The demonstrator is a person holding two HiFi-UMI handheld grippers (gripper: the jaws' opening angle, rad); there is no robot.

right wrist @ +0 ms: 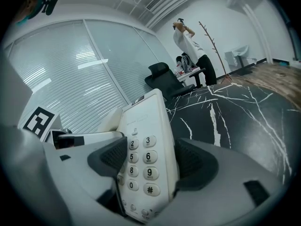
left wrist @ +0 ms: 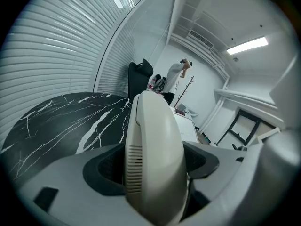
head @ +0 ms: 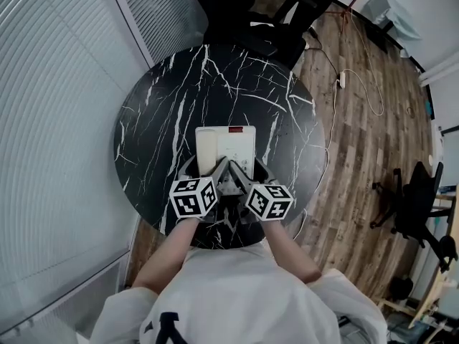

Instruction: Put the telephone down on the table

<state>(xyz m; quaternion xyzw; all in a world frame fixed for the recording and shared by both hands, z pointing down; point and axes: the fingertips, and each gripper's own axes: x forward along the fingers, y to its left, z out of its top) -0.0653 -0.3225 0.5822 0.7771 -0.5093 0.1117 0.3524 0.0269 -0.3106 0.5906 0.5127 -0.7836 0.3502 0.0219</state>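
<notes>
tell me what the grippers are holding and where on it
Both hold the telephone at its near end: the left gripper is shut on the handset side, the right gripper on the keypad side.

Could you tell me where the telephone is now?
Head view: the telephone is centred over the black marble table, its near end held by the left claw and right claw.

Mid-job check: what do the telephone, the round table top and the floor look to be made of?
The telephone: looks like hard moulded plastic, cream, smooth with a soft sheen; the slotted handset grille and raised keys suggest it.
The table: black with white veins, marble-patterned, smooth; real stone or laminate, cannot tell.
The floor: wood-look planks in mixed browns; timber or vinyl, unclear.
</notes>
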